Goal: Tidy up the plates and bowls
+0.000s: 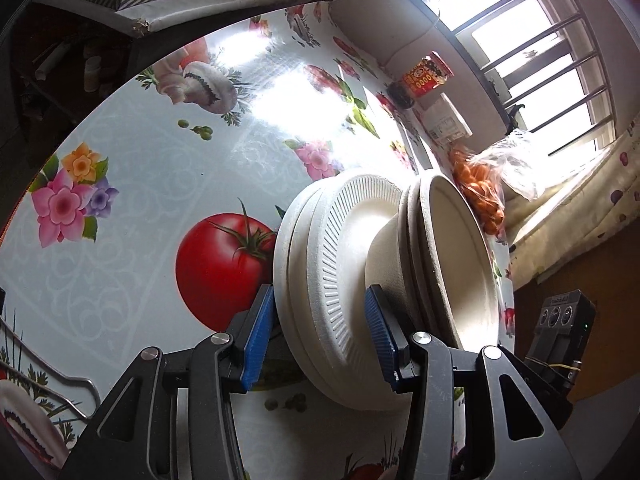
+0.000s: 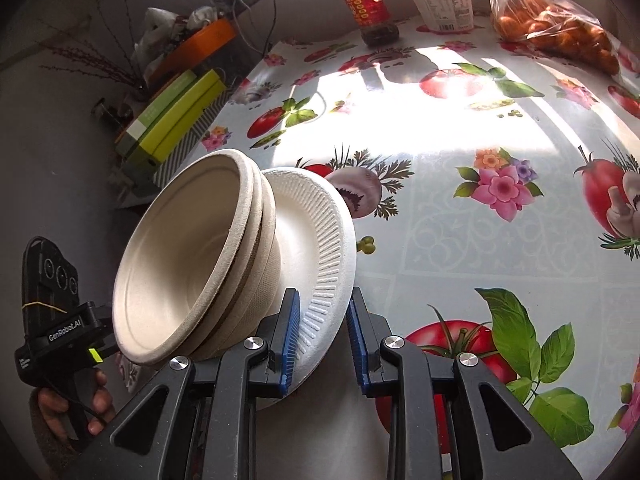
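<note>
A stack of white ribbed foam plates (image 1: 320,276) carries a few nested beige bowls (image 1: 452,260) and is held tilted above the flowered tablecloth (image 1: 132,240). My left gripper (image 1: 320,336) is shut on the near rim of the plates, with one blue pad under the stack and the other on top beside the bowls' base. In the right wrist view the same plates (image 2: 324,240) and bowls (image 2: 180,264) appear. There my right gripper (image 2: 323,336) is shut on the plates' rim from the opposite side.
At the table's far edge stand a red-labelled jar (image 2: 368,12), a white tub (image 2: 444,4) and a bag of orange fruit (image 2: 560,28). Green boxes (image 2: 180,116) lie beyond the left edge. A bent wire piece (image 1: 60,384) lies near the left gripper.
</note>
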A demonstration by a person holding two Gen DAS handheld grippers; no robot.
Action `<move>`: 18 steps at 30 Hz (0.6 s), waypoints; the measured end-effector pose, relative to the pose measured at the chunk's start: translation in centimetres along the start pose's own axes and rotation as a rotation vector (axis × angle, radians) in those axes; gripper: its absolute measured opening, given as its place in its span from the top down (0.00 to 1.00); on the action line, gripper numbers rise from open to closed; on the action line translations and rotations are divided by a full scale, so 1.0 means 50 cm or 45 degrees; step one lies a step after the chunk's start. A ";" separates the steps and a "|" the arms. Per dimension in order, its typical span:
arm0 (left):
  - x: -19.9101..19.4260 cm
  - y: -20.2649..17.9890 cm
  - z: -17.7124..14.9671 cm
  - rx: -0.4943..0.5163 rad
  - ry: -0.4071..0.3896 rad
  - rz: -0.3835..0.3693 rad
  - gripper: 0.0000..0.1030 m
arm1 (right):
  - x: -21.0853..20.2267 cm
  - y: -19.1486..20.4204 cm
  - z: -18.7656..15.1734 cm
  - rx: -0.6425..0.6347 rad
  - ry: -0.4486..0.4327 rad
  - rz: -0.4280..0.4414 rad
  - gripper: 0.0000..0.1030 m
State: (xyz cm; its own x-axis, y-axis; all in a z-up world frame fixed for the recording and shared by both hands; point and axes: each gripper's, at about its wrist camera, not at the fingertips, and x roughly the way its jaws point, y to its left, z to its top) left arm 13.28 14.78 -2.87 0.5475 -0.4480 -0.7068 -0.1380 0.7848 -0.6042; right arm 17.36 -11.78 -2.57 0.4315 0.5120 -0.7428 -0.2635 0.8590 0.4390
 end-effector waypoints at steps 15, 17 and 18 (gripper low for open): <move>0.081 -0.094 0.015 0.121 0.091 -0.046 0.54 | -0.057 -0.084 0.018 0.090 -0.093 -0.110 0.77; 0.086 -0.101 0.016 0.129 0.097 -0.050 0.54 | -0.060 -0.091 0.018 0.100 -0.098 -0.120 0.77; 0.087 -0.102 0.016 0.132 0.097 -0.052 0.54 | -0.059 -0.093 0.018 0.104 -0.098 -0.121 0.77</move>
State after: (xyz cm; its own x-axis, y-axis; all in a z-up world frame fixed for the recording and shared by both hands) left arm 17.04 9.15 -2.57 0.4860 -0.5084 -0.7109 -0.0290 0.8036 -0.5945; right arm 18.07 -17.27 -1.95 0.5171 0.4246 -0.7432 -0.1484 0.8996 0.4107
